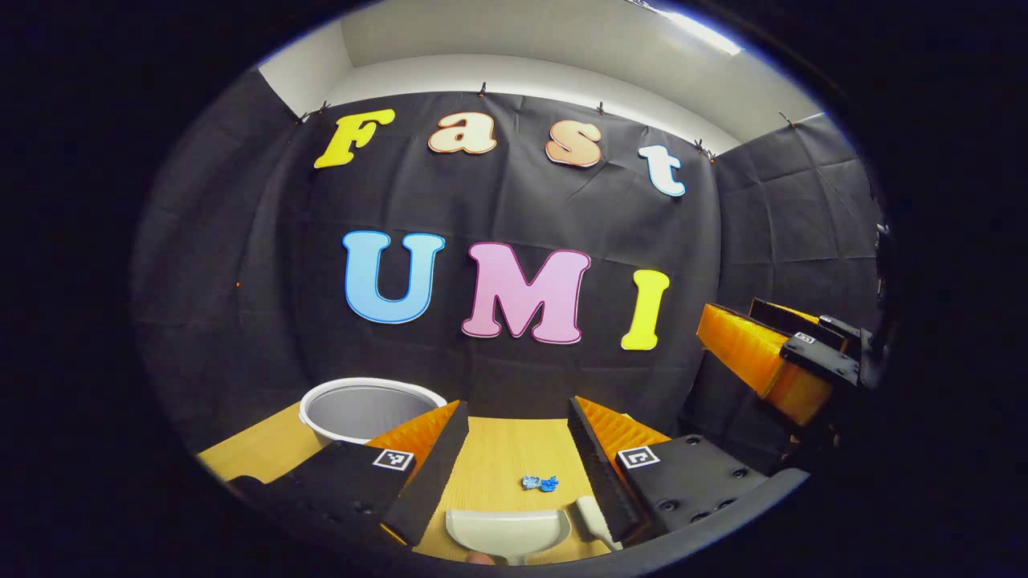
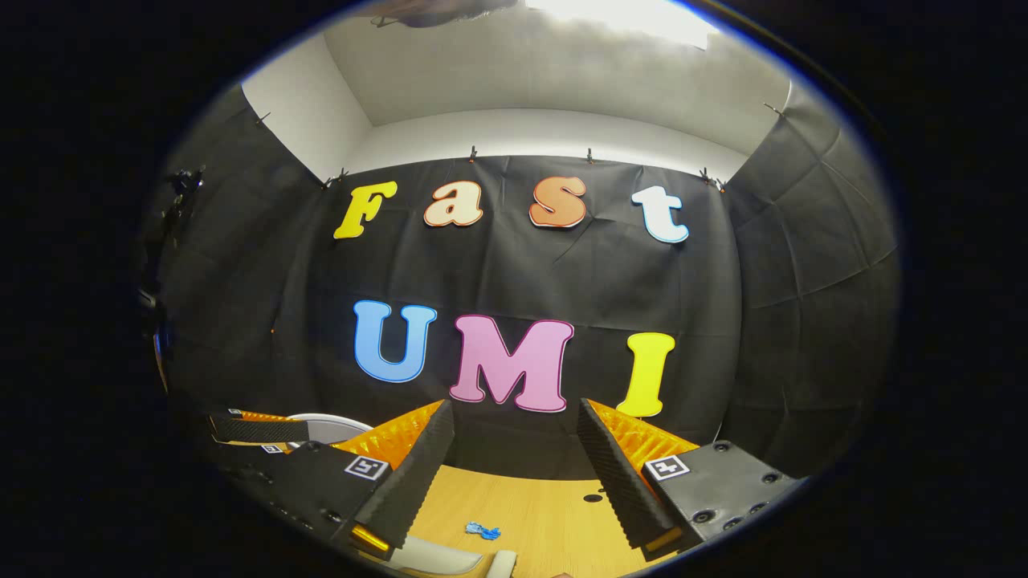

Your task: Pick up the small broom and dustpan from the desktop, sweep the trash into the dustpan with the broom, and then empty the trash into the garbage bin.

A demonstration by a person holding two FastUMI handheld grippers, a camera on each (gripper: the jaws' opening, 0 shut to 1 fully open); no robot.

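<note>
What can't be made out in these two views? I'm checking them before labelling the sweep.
- White plastic dustpan: handle cut off by the left gripper view's lower edge.
- Cream small broom: mostly behind the left gripper finger.
- Blue crumpled trash scrap: too small to identify.
- White round garbage bin: inside hidden by its rim; largely behind gripper fingers in the right gripper view.
</note>
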